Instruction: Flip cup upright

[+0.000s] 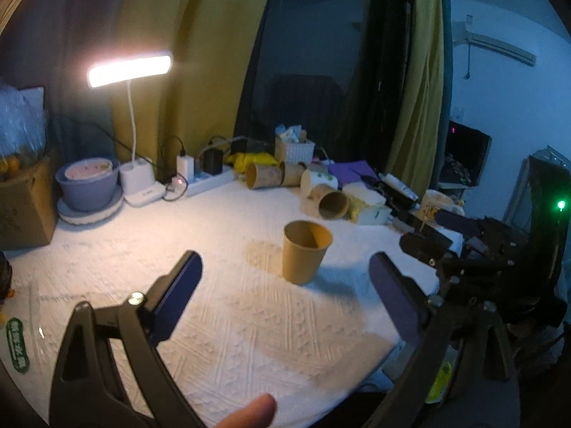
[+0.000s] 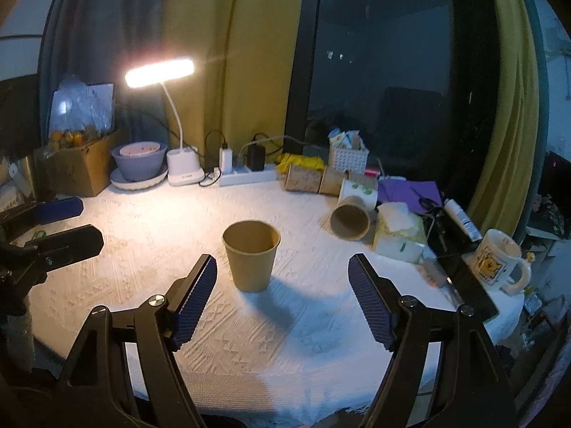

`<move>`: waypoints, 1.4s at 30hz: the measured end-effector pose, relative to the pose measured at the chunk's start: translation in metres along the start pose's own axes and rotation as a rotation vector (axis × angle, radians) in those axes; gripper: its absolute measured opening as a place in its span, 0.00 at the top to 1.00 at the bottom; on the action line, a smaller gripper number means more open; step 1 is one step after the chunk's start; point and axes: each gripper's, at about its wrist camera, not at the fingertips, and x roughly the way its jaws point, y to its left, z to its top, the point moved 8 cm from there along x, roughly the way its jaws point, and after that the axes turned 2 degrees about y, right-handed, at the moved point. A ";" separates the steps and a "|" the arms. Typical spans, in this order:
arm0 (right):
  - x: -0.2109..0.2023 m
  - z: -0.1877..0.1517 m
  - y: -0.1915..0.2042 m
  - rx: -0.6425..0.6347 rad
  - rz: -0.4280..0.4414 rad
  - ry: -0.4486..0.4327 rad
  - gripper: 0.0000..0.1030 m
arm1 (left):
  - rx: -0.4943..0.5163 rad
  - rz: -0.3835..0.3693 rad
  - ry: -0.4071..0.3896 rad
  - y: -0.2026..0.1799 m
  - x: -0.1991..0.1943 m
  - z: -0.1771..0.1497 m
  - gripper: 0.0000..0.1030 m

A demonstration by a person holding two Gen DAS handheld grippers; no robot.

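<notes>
A brown paper cup (image 1: 306, 252) stands upright, mouth up, on the white textured cloth (image 1: 221, 321); it also shows in the right wrist view (image 2: 252, 255). My left gripper (image 1: 285, 281) is open and empty, its blue pads a little short of the cup on either side. My right gripper (image 2: 282, 285) is open and empty, just behind the cup, which stands left of its middle. The right gripper shows at the right of the left wrist view (image 1: 442, 242), and the left gripper at the left of the right wrist view (image 2: 67, 224).
Another brown cup (image 2: 350, 221) lies on its side to the back right, with more cups (image 2: 314, 178) lying along the back. A lit desk lamp (image 2: 160, 71), power strip (image 2: 246, 174), grey bowl (image 2: 139, 162), cardboard box (image 2: 82, 167), tissue box (image 2: 399, 235) and white mug (image 2: 498, 260) ring the table.
</notes>
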 end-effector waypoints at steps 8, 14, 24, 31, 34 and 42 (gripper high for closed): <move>-0.024 0.017 -0.006 -0.003 -0.017 -0.055 0.23 | 0.044 0.027 -0.083 -0.005 -0.018 0.020 0.07; -0.037 0.025 -0.009 0.012 -0.016 -0.082 0.23 | 0.075 0.033 -0.126 -0.009 -0.026 0.031 0.06; -0.057 0.042 -0.016 0.019 -0.025 -0.145 0.23 | 0.092 0.018 -0.199 -0.019 -0.037 0.050 0.06; -0.066 0.050 -0.016 0.014 -0.031 -0.175 0.23 | 0.089 0.023 -0.219 -0.018 -0.038 0.053 0.06; -0.066 0.051 -0.015 0.014 -0.030 -0.176 0.23 | 0.084 0.037 -0.216 -0.016 -0.037 0.051 0.06; -0.060 0.050 -0.013 0.012 -0.022 -0.161 0.23 | 0.061 0.051 -0.200 -0.007 -0.031 0.047 0.06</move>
